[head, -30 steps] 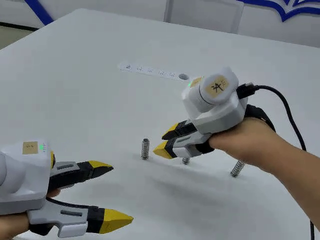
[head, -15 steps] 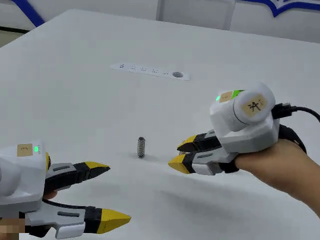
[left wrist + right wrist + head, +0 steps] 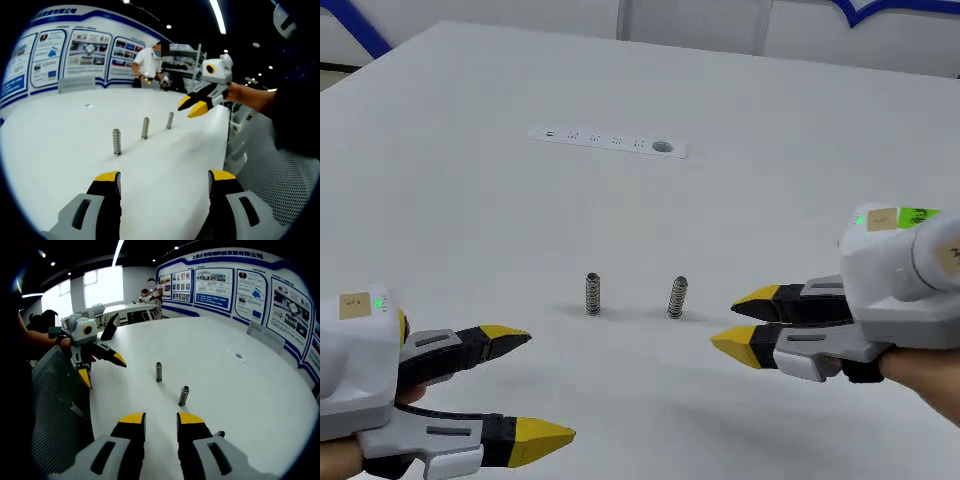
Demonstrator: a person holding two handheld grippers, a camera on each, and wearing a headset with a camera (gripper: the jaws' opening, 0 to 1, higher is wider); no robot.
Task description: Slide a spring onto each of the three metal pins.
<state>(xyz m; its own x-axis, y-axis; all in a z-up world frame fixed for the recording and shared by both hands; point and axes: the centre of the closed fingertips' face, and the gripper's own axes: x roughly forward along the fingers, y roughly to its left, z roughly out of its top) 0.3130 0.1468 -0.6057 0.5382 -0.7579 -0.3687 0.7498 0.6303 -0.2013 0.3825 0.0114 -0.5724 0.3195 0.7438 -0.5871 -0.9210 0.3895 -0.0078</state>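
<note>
Two springs stand upright on pins on the white table (image 3: 470, 180): a left spring (image 3: 592, 293) and a middle spring (image 3: 677, 297). The left gripper view shows three springs in a row: a near spring (image 3: 116, 141), a middle spring (image 3: 145, 128) and a far spring (image 3: 170, 120). My right gripper (image 3: 735, 320) hovers right of the middle spring, jaws a little apart and empty. It covers the spot where the third spring stands. My left gripper (image 3: 535, 386) hangs wide open and empty at the near left. The right gripper view shows two springs (image 3: 158, 371) (image 3: 184, 395).
A white power strip (image 3: 608, 141) lies flat farther back on the table. A mesh chair (image 3: 55, 405) stands beside the table's near edge. A person (image 3: 147, 65) stands beyond the far end of the table.
My right gripper has drawn back to the right and toward me, away from the springs, uncovering the middle spring and covering the third. The left gripper has stayed put.
</note>
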